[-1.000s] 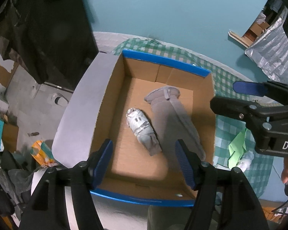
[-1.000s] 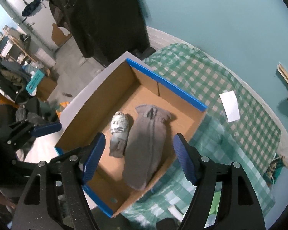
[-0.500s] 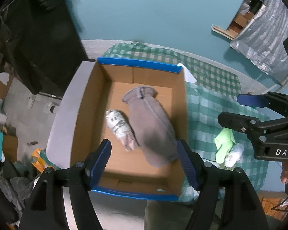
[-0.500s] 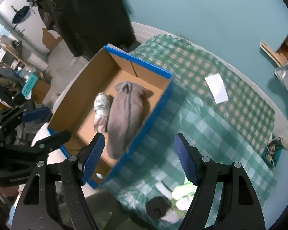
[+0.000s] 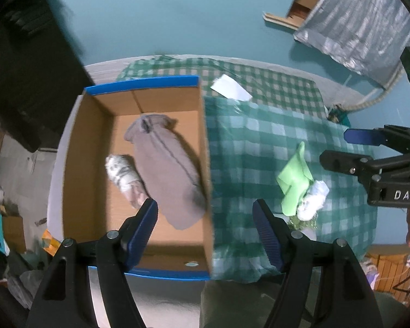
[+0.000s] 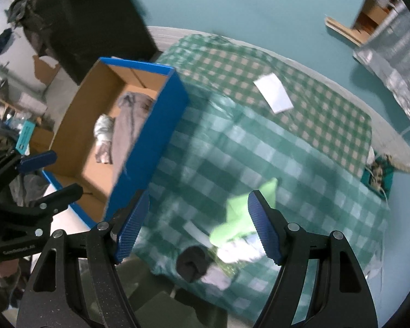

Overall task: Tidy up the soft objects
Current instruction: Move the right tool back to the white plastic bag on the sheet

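Both grippers swung right, off box (image 5: pixel 139 104); fingers spread, empty. Grey sock (image 5: pixel 166 169) long axis diagonal, cuff far.

Both my wrist cameras look down from well above; the left centres the cardboard box (image 5: pixel 139 164), the right has it upper left (image 6: pixel 139 142); both share the checked cloth (image 5: pixel 259 142).

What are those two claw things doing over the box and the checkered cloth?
A person holds two grippers, both open and empty. The cardboard box already has a big grey sock and a small rolled one. The right gripper hangs over a green cloth on the checkered tablecloth.
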`<state>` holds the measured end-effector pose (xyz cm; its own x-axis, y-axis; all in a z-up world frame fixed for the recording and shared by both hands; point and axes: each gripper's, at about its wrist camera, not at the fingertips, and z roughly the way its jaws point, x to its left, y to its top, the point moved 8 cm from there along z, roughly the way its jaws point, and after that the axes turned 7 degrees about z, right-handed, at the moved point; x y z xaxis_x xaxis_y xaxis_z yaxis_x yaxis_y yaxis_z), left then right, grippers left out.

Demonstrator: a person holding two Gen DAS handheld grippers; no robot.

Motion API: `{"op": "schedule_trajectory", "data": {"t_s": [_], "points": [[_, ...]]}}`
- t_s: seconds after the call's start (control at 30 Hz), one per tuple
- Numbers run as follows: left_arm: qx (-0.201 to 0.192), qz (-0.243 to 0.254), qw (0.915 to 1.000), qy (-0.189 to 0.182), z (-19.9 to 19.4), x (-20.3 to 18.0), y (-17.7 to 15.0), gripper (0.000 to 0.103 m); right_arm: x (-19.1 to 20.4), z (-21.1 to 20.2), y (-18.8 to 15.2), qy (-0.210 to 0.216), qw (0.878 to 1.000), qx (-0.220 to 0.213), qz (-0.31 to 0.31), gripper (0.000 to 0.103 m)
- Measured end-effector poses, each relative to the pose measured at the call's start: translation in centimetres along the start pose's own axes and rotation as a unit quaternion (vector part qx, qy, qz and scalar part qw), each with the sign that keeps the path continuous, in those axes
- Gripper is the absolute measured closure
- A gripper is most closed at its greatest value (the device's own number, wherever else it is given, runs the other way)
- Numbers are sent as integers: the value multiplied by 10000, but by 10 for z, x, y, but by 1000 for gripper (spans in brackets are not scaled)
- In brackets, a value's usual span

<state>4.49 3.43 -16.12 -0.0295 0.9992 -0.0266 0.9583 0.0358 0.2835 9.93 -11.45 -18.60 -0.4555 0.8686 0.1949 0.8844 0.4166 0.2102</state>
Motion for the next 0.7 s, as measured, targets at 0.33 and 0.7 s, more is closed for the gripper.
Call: {"op": "schedule_trajectory", "data": {"t_s": [0.33, 0.7], "points": [[276, 485, 9982, -201, 20, -54, -7, 30, -52, -3, -36, -158, 9982, 134, 564, 28], [593, 905, 9938, -257, 45, -93, -21, 30, -91, 24, -69, -337, 9935, 446, 994, 28]]}}
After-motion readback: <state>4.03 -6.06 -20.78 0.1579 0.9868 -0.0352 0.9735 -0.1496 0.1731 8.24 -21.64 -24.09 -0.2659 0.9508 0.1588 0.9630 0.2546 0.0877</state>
